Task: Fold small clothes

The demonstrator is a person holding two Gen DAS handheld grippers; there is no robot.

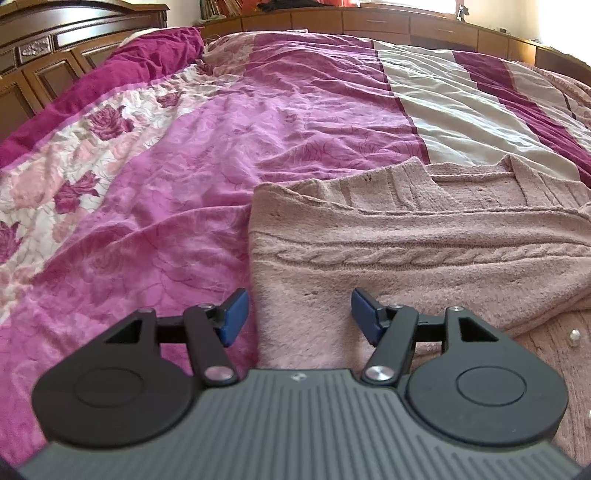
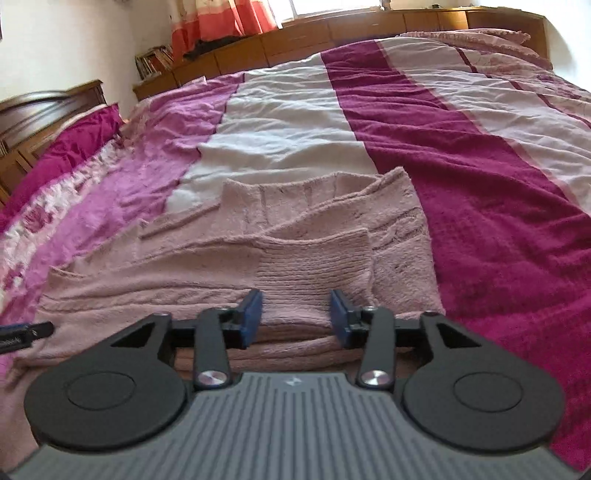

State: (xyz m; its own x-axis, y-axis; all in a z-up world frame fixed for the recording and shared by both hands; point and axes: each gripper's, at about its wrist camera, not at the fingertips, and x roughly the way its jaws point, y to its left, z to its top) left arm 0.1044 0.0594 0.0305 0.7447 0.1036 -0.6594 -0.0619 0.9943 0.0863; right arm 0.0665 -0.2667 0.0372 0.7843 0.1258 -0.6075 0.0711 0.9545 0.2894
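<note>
A pale pink cable-knit sweater (image 1: 406, 254) lies flat on the bed, with sleeves folded across its body. My left gripper (image 1: 299, 314) hovers open over the sweater's left edge, one blue pad (image 1: 234, 314) above the bedspread and the other above the knit. In the right wrist view the sweater (image 2: 166, 291) fills the near middle. Its ribbed sleeve cuff (image 2: 314, 266) lies on top. My right gripper (image 2: 295, 317) stands open just over the cuff's near end, and the pads do not press on the fabric.
The bedspread (image 1: 184, 177) is striped pink, white and dark magenta (image 2: 480, 221). A carved wooden headboard (image 1: 37, 55) stands at the left and a wooden ledge (image 2: 332, 33) runs along the far side. Small pearl buttons (image 1: 574, 336) dot the sweater's right part.
</note>
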